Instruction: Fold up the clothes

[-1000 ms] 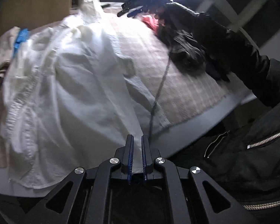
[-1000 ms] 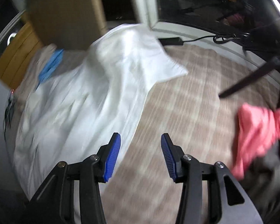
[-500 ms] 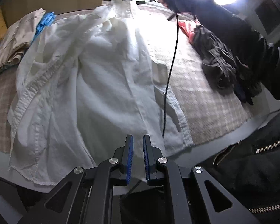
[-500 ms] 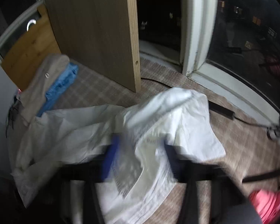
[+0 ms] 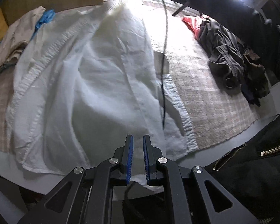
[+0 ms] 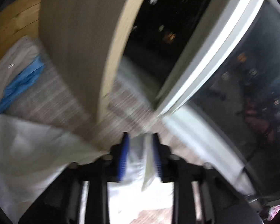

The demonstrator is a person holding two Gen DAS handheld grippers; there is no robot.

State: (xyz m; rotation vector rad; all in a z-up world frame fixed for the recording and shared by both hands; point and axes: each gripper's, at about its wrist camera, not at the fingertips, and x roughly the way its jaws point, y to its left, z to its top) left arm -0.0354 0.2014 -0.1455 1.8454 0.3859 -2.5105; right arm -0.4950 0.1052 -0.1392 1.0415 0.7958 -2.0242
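Observation:
A white shirt [image 5: 95,78] lies spread lengthwise on a checked cloth [image 5: 205,93]. My left gripper [image 5: 138,140] is at the near table edge, pointing steeply down, shut on the shirt's hem, which shows between the blue pads. In the blurred right wrist view my right gripper [image 6: 140,140] is at the shirt's far end. Its jaws are opening, with white shirt fabric [image 6: 136,168] still between them and a gap beside the pads. A dark sleeve [image 5: 224,1] reaches over the table to that far end.
A beige garment [image 5: 15,37] and a blue one [image 5: 45,17] lie folded at the far left. A dark clothes pile [image 5: 227,56] and a pink garment [image 5: 193,21] lie right. A black cable [image 5: 163,74] hangs over the shirt. A wooden board [image 6: 80,46] and window frame [image 6: 205,56] stand behind.
My right gripper swung from the bare checked cloth to the shirt's far end and closed on the fabric; its jaws now stand wider. The left gripper sank slightly, keeping the hem.

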